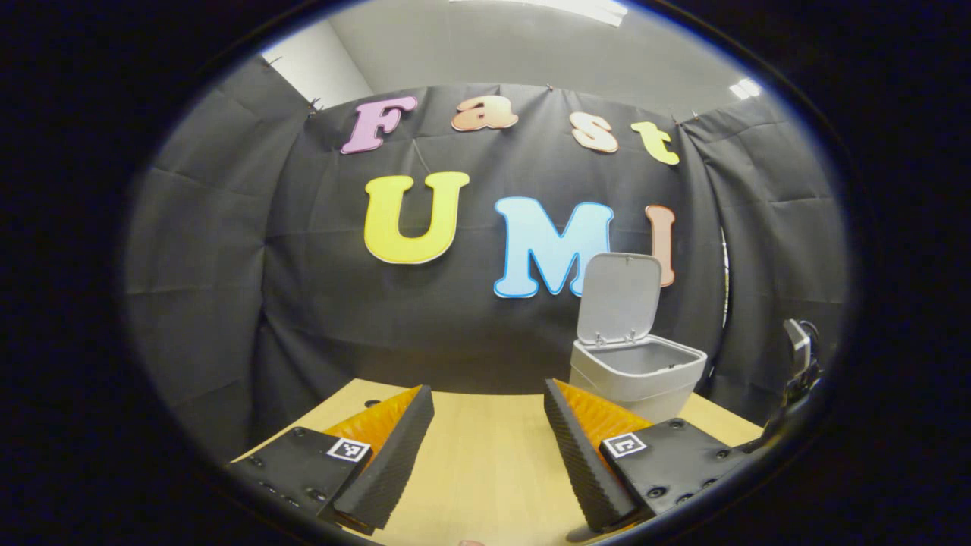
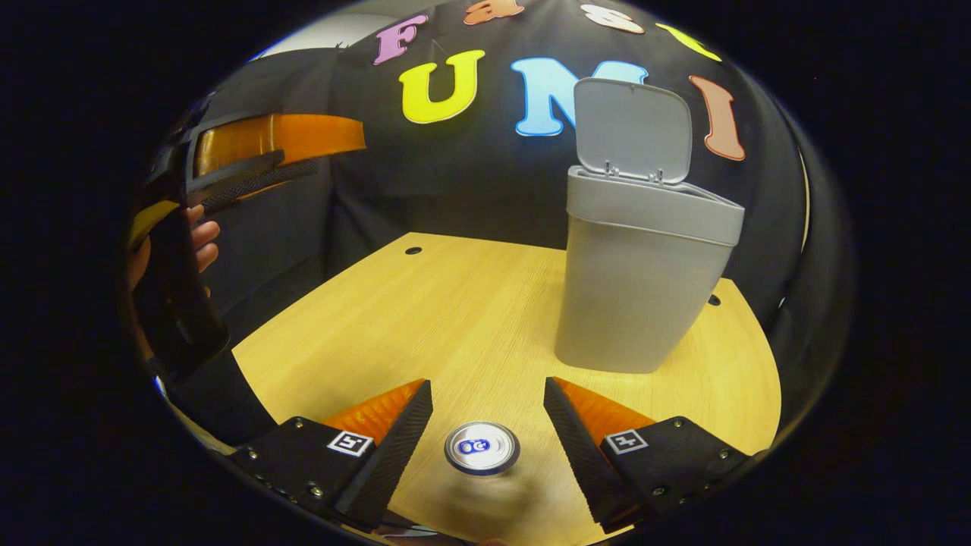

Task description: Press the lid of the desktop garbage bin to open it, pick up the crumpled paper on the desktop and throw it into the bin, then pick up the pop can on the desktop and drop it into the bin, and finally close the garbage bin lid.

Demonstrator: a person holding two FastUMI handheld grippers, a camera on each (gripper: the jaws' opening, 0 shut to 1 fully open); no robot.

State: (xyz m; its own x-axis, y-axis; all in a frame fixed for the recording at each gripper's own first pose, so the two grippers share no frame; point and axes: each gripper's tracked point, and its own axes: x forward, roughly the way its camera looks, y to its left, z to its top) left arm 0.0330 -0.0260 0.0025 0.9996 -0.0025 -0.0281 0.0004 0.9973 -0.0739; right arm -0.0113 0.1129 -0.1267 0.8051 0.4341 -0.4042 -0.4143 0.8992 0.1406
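The grey desktop bin [image 2: 641, 280] stands on the wooden table [image 2: 425, 318] with its lid [image 2: 632, 129] tipped up and open. In the left gripper view the bin [image 1: 637, 371] sits ahead to the right, its lid [image 1: 620, 297] raised. A pop can [image 2: 482, 447] stands upright on the table, seen from above, directly between the fingers of my right gripper [image 2: 485, 406], which is open and does not touch it. My left gripper [image 1: 489, 409] is open with nothing in it, held above the table. The left gripper [image 2: 250, 163] also shows raised at the far left of the right gripper view, held by a hand [image 2: 199, 239].
Small round holes [image 2: 413, 249] mark the table near its back edge. The black cloth wall closes the booth behind and beside the table. Part of the right gripper's body [image 1: 796, 364] shows at the right edge of the left gripper view.
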